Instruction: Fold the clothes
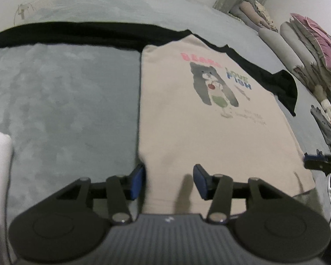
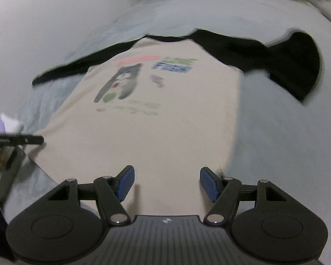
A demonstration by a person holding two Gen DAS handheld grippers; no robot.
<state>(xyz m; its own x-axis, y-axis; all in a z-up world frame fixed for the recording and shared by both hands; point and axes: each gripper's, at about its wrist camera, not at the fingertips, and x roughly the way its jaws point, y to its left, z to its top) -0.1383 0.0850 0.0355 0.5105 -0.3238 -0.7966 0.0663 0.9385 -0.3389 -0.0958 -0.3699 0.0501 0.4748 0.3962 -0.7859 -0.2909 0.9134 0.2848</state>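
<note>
While the shirt [image 1: 209,132] lies face up on the grey bed [image 1: 66,99], its beige body smooth and its left side apparently tucked in to a straight edge, the step in hand looks like taking the hem for the next fold. At the left, the left hand-held gripper [image 1: 168,181] sits low at the hem's left corner, fingers partly apart: one blue pad [image 1: 137,181] stands just off the shirt's edge over the bed, the other over the cloth, and neither is pressing. A black sleeve [image 1: 77,34] runs out across the bed beyond it. Further right, the right hand-held gripper [image 2: 166,184] hovers over the hem near the right edge, jaws wide and empty, in a blurred view. Beyond it the right sleeve [image 2: 293,66] lies spread out, not yet folded in. To do this well, I would set each pad pair squarely across the hem at matching corners, pinch both layers, then lift evenly so the print stays centred. At the far right, stacked bedding [image 1: 309,44] lies well clear.
</note>
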